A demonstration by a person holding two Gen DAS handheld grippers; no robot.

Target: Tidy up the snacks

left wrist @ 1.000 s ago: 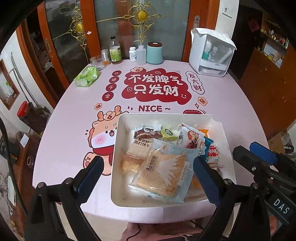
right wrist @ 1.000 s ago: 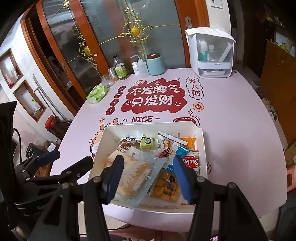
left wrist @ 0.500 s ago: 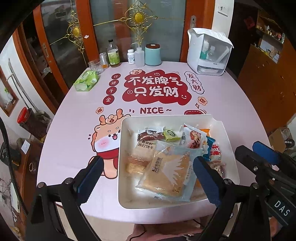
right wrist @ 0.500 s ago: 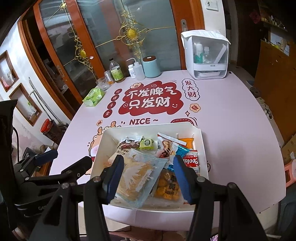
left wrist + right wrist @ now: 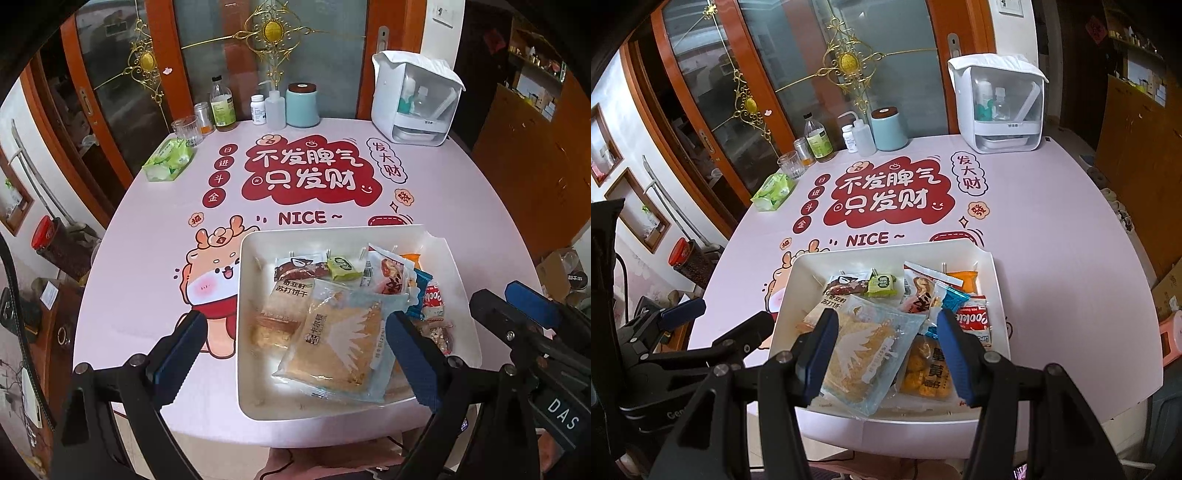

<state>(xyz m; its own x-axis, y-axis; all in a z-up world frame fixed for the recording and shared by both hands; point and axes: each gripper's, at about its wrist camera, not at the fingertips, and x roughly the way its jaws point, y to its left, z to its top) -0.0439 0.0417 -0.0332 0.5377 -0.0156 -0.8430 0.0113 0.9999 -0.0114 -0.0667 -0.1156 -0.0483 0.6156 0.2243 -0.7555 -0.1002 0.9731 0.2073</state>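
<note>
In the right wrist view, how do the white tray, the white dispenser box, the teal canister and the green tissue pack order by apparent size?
1. white tray, though nearest the camera
2. white dispenser box
3. teal canister and green tissue pack: similar, unranked

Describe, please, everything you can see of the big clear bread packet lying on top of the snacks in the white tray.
The bread packet is a flat, clear plastic pouch tinted pale blue, printed with a white wing-like pattern and a dark label. Golden-brown toasted bread shows through it. It lies sealed and tilted on top of the other snacks in the white tray, near the tray's front edge, overlapping a cracker packet and a yellow snack bag. Neither gripper touches it.
</note>
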